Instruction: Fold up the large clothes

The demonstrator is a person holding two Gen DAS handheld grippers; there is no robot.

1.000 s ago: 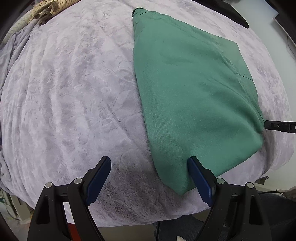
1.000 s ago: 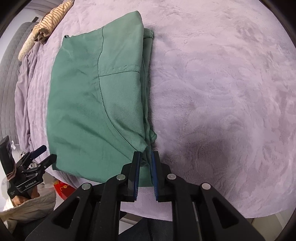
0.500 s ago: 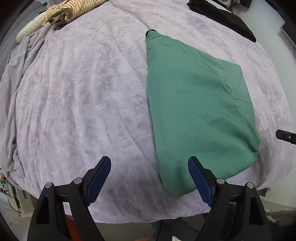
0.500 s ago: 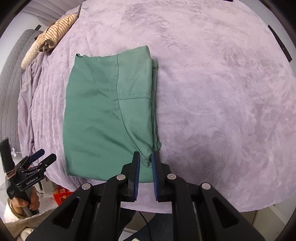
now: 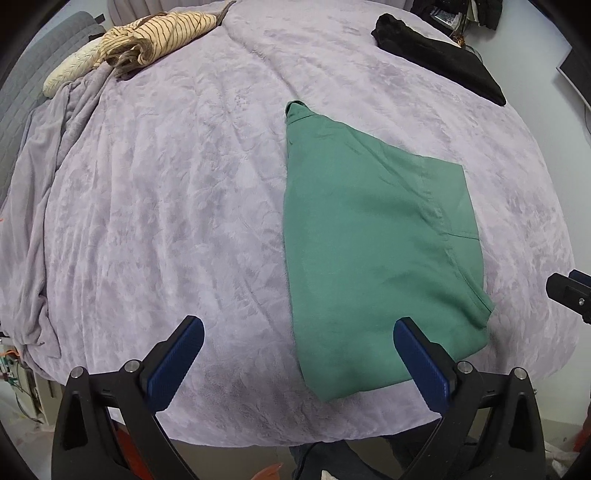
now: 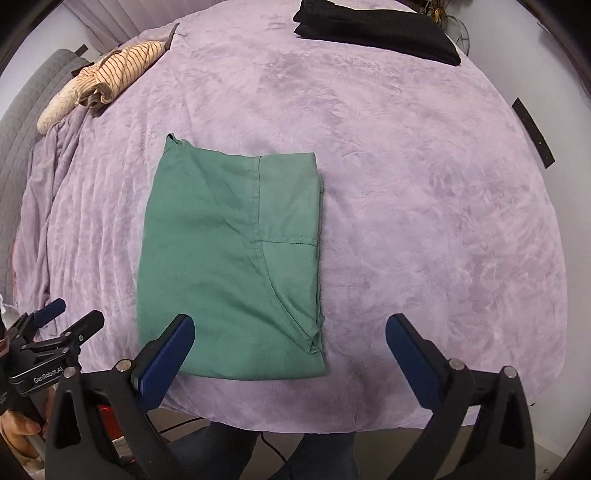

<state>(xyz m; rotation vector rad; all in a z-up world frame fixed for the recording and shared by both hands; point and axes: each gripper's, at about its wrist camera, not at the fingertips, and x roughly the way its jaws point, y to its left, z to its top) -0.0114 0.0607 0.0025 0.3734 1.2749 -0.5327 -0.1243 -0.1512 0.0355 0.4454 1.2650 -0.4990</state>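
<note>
A striped tan garment point(image 6: 114, 72) is lying bunched at the far left of the green garment, at the edge of the lilac blanket point(image 6: 424, 206), with a grey quilted headboard point(image 6: 22, 122) standing beyond it. Nearer, to the near left of the green garment, the left gripper point(image 6: 64, 317) is showing small in the right wrist view, gripped by a hand point(image 6: 18, 430) at the bottom corner; its fingers are opening and nothing is sitting between them. In its own view the left gripper point(image 5: 297, 349) is hanging over the green garment's near left corner, blue pads wide apart, not touching the cloth.

The green garment point(image 6: 232, 258) is lying folded into a flat rectangle on the blanket, toward the near edge and slightly left of the middle, seams showing on its top layer, its stacked layers showing along the right edge. The right gripper point(image 6: 290, 345) is hovering above the garment's near right corner; its fingers are opening, with only air between the pads, the cloth lying well below them.

Far right of the green garment, a folded black garment point(image 6: 376, 29) is resting at the blanket's far edge.
</note>
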